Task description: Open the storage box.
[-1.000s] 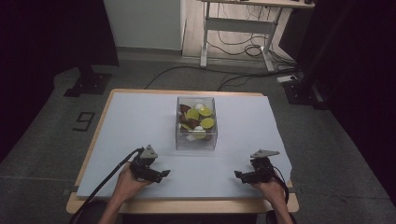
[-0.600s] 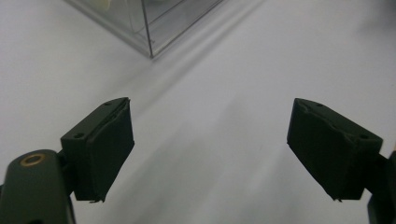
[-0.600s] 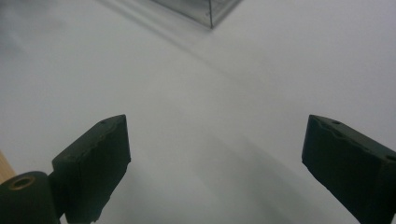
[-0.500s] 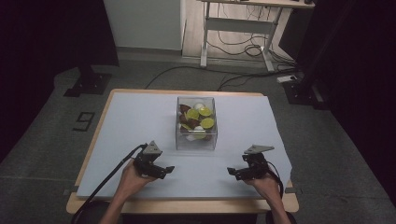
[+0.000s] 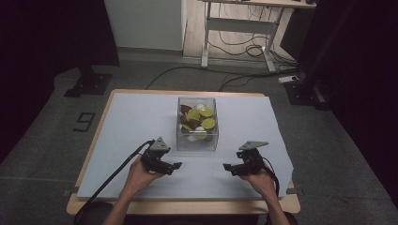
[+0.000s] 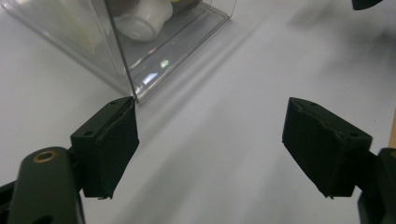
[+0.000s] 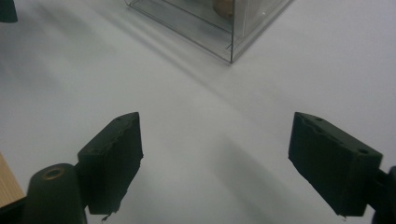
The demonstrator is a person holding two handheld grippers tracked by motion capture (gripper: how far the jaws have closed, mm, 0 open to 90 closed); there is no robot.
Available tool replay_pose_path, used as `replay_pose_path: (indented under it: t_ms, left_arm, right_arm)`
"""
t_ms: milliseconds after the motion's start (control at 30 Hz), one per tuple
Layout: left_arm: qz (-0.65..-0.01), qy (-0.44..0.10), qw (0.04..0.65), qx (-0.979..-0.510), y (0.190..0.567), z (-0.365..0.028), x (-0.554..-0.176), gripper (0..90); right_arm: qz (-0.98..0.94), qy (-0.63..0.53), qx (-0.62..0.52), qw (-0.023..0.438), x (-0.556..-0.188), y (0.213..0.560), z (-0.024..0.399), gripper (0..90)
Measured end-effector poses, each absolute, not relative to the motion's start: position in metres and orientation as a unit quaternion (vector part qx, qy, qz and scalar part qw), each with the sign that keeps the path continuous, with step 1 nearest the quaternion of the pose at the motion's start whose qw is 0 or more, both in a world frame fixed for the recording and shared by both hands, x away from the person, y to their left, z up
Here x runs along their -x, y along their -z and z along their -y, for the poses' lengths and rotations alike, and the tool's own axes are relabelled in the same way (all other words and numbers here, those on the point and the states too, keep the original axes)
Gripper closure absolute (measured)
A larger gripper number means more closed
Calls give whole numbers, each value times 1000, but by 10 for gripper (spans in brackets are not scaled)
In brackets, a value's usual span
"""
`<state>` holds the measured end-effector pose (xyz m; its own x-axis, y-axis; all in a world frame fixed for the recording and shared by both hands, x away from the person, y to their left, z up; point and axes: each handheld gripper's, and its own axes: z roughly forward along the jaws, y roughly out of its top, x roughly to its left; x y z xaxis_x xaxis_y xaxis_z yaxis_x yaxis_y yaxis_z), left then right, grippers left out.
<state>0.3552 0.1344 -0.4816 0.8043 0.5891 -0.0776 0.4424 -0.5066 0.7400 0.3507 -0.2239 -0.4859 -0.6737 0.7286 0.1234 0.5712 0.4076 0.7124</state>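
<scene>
Here the clear box (image 5: 197,125) stands on the pale sheet (image 5: 117,122) near the middle of the table (image 5: 277,202), somewhat toward its far edge, with yellow-green, brown and white pieces piled inside. The left gripper (image 5: 172,165) and the right gripper (image 5: 229,167) are held above the sheet near the table's near edge, one toward each near corner of the box, pointed at each other and well apart from it. Both are released: in each gripper view the jaws stand wide with bare sheet between them, and they have just been closing a little on nothing.

The step in hand is judged to be the approach to the box from both sides. It would be done well if the grippers were carried forward level and evenly, so that the thin walls are met squarely rather than at a corner. The jaws are best left apart until the chosen wall or piece lies plainly between the pads. A light box like this could be pushed along the sheet by a one-sided touch.

The contents are hard to identify. In the left gripper view a white cup-like piece (image 6: 140,21) is cut off by the top edge, and a brown piece (image 7: 224,6) is likewise cropped in the right gripper view. Whether a lid is fitted cannot be told.
</scene>
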Motion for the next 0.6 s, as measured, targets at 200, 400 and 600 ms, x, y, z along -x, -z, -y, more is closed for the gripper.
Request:
replay_pose_path:
  t_ms: [200, 400, 600]
  left_arm:
    - [-295, -93, 402, -862, 475, -128, -361, 210]
    - [-293, -97, 408, -859, 469, -122, -367, 254]
    - [-287, -107, 408, -860, 466, -116, -372, 311]
  right_arm:
    - [-825, -399, -387, 103, -357, 481, 218, 230]
    - [-822, -409, -381, 105, -361, 478, 210, 271]
    - [-815, -433, -375, 91, -364, 474, 203, 351]
